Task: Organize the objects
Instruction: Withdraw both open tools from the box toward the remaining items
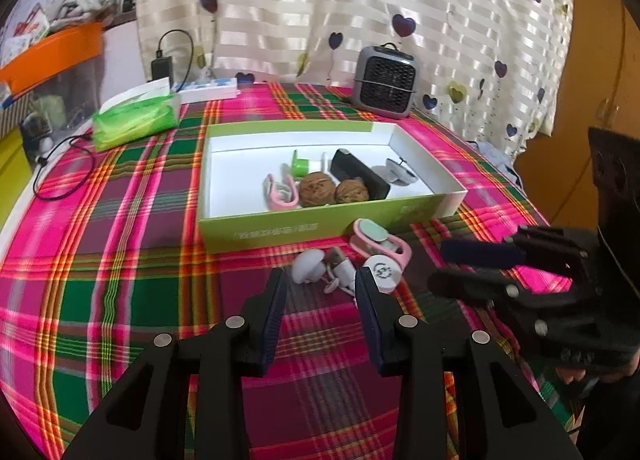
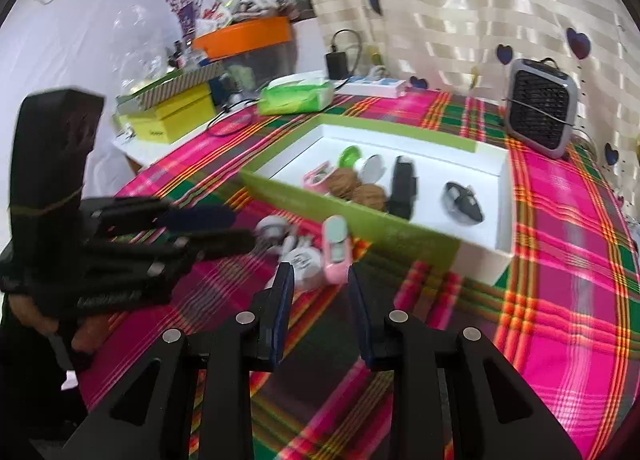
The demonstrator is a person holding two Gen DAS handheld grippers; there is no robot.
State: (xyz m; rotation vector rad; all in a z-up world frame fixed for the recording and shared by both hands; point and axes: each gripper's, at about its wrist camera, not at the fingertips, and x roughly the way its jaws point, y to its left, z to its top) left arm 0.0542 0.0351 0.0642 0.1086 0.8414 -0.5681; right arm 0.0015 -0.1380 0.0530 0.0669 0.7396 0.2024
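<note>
A green box with a white inside stands mid-table. It holds a pink clip, two walnuts, a black case and other small items. In front of the box lie a pink clip with a mint pad, a white round cap and a white plug. My left gripper is open just short of the plug, gripping nothing. My right gripper is open too, its tips just before the pink clip and the white cap. Each gripper shows in the other's view.
A green tissue pack, a power strip and a black cable sit at the far left of the plaid cloth. A grey mini fan stands behind the box by the curtain. Stacked boxes and an orange lid lie beyond the table.
</note>
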